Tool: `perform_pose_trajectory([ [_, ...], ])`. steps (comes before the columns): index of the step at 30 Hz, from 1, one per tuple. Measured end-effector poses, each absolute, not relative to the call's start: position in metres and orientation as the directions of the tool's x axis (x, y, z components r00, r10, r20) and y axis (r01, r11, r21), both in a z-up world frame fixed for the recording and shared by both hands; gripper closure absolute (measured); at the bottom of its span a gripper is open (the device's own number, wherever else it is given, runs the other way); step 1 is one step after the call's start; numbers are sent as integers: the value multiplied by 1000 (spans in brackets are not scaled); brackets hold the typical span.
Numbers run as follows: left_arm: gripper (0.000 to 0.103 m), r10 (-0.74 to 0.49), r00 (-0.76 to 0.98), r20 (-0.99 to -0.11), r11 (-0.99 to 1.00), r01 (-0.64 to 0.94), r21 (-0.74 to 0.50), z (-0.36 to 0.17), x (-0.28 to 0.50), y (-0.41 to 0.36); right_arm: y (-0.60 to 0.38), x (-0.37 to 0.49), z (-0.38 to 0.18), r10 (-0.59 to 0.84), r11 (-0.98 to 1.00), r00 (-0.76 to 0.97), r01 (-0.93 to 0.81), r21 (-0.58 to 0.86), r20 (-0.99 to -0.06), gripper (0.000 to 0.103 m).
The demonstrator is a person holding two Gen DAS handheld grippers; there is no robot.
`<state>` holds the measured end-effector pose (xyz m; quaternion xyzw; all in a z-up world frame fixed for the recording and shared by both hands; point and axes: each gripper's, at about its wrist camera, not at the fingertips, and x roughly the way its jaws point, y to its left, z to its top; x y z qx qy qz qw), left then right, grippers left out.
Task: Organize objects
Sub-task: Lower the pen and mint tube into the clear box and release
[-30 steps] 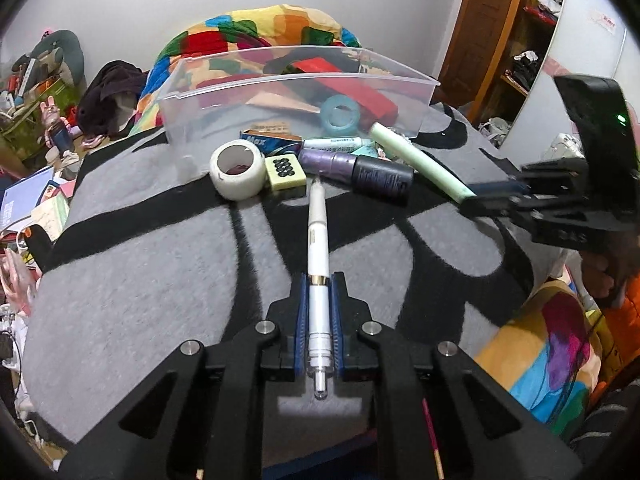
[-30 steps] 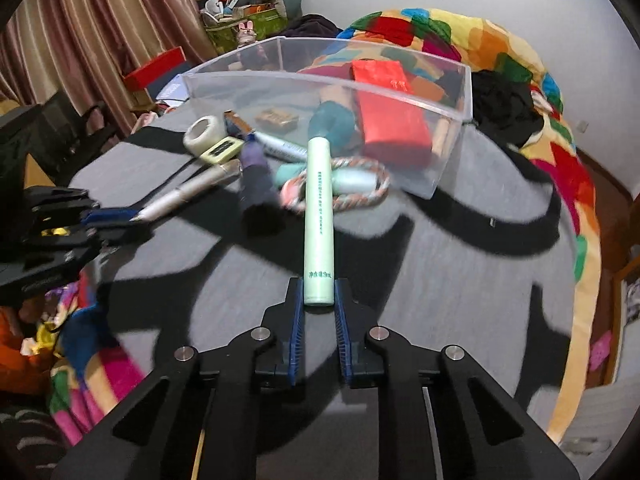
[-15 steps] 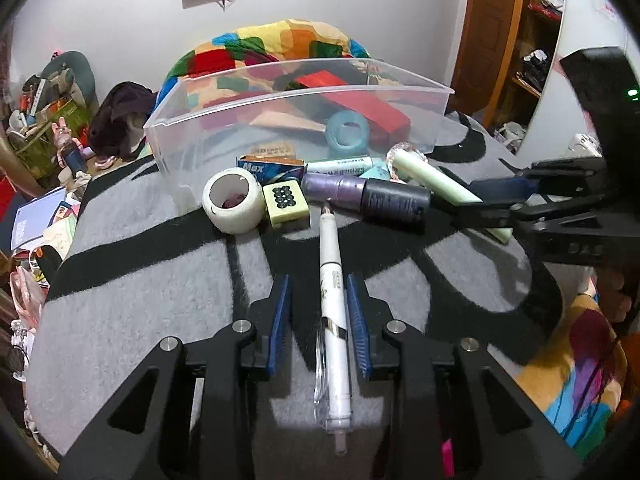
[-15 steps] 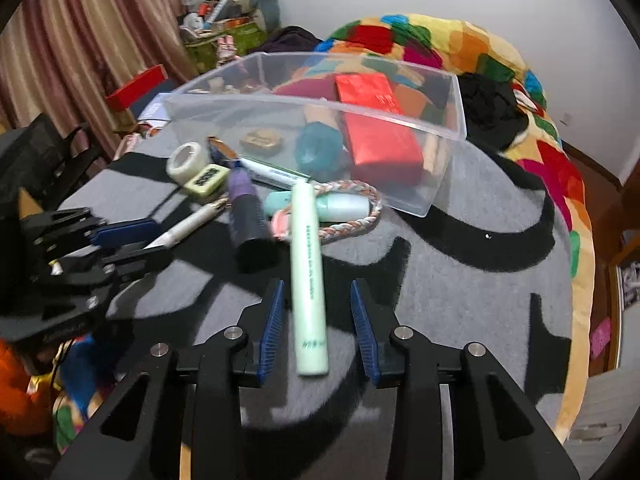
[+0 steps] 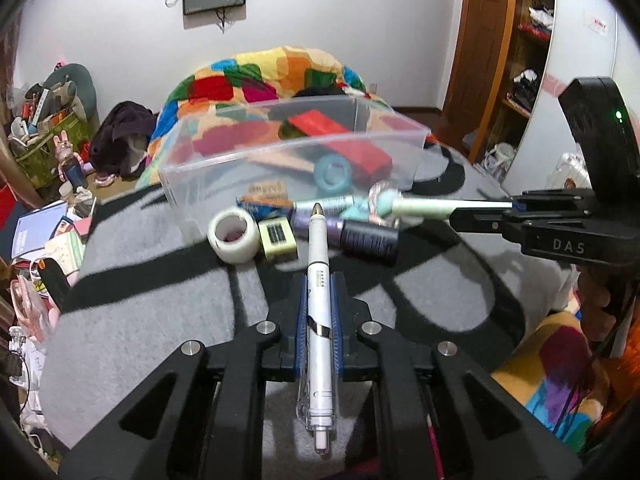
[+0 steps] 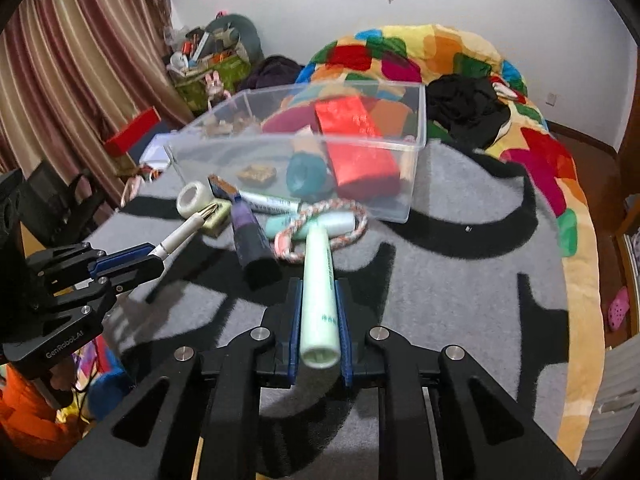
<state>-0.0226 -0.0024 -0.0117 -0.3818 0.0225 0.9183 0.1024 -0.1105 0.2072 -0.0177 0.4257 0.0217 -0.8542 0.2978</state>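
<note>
- Step in hand, as I judge it: both picks are made and the carry to the clear plastic bin [image 5: 224, 162] comes next. The left tongs [image 5: 319, 312] are clenched on a white pen [image 5: 318, 280]; the right tongs [image 6: 320, 312] are clenched on a pale green tube [image 6: 318, 280].
- Both items are held off the grey-and-black blanket [image 5: 140, 320], pointing toward the bin — the pen tip over the clutter just in front of its near wall.
- Next move calls for clearing that wall, then loosening each grip over bare bin floor beside the red box [image 6: 356, 152] and teal tape roll [image 5: 332, 172].
- The left view alone shows the pen's clear clicker end behind the pads; the right view shows the tube's open rear end and the braided cord loop [image 6: 320, 224] under it — hardly visible from the left.
</note>
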Motion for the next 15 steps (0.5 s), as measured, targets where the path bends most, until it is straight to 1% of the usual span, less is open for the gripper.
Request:
perform_pose_trajectory([
  [9, 93, 171, -749, -640, -982, -182, -49, 19, -33, -12, 209, -108, 20, -530, -814, -535, 537, 220, -658, 89],
  [15, 93, 174, -773, -610, -983, -170, -65, 31, -46, -21, 205, -113, 37, -531, -818, -573, 539, 202, -624, 89],
])
